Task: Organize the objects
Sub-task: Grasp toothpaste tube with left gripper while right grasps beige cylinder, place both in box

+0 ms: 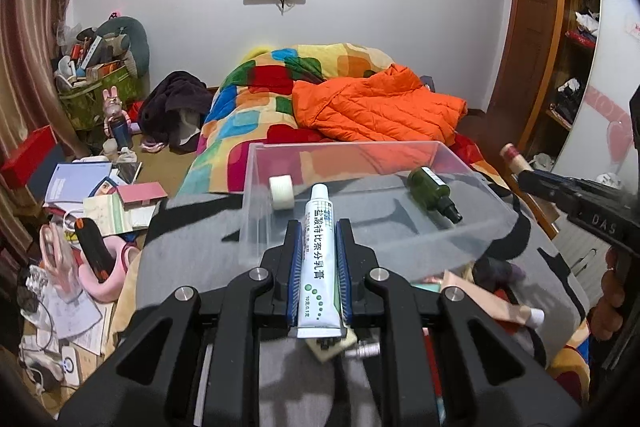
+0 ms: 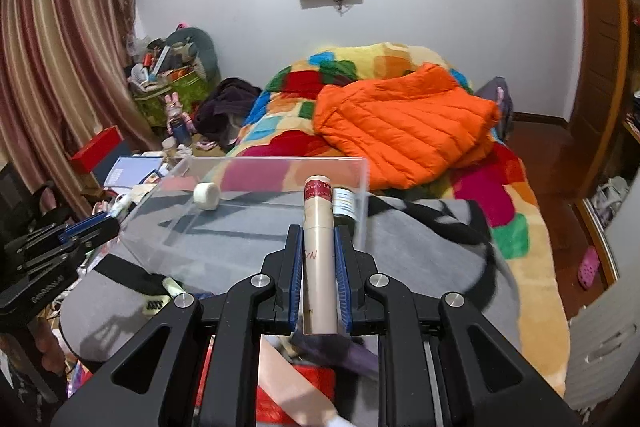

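Note:
My left gripper [image 1: 319, 227] is shut on a white ointment tube [image 1: 318, 259] with green print, its cap pointing toward a clear plastic box [image 1: 256, 211]. Inside the box lie a white tape roll [image 1: 282, 191] and a dark green bottle [image 1: 434, 193]. My right gripper [image 2: 319, 231] is shut on a beige tube with a dark red cap [image 2: 319, 227], held in front of the same clear box [image 2: 362, 183]; the tape roll [image 2: 207, 195] shows inside it. Each gripper shows in the other's view: the right gripper [image 1: 520, 167] at the right edge, the left gripper [image 2: 108, 225] at the left.
The box rests on a grey and black cloth [image 1: 192, 247] at the foot of a bed with a patchwork blanket [image 2: 500, 195] and an orange jacket [image 1: 376, 107]. Loose items lie below the grippers. Books, papers and bags clutter the floor [image 1: 92, 203] on the left.

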Demonstrator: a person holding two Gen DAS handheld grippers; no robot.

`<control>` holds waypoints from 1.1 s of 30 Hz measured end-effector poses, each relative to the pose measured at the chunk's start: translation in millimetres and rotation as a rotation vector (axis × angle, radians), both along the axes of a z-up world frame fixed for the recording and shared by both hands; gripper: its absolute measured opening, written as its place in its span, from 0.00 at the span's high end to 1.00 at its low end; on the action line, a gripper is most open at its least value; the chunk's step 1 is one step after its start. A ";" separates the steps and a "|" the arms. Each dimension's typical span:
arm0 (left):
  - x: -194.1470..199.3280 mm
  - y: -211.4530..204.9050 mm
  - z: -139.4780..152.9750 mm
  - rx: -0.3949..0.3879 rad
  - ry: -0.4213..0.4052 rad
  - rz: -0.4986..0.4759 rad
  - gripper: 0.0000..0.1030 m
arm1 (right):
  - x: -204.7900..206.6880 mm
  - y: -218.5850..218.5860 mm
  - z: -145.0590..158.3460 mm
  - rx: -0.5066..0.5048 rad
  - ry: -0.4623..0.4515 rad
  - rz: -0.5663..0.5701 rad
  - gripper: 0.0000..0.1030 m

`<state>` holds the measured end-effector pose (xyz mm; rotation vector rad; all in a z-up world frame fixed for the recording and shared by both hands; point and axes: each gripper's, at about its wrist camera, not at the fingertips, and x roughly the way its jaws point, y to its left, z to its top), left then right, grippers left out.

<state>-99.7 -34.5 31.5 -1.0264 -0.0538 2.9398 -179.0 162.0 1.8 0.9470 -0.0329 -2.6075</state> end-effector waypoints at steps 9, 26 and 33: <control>-46.8 1.4 -5.1 0.005 -0.071 -0.018 0.84 | -44.1 -25.1 -17.3 -0.023 -0.102 0.043 0.86; -80.6 6.4 -36.3 -0.015 -0.197 -0.060 0.84 | -83.3 -60.0 -56.6 0.107 -0.222 0.081 0.86; -72.9 9.1 -28.2 -0.030 -0.163 -0.070 0.84 | -79.0 -63.8 -60.2 0.135 -0.225 0.094 0.86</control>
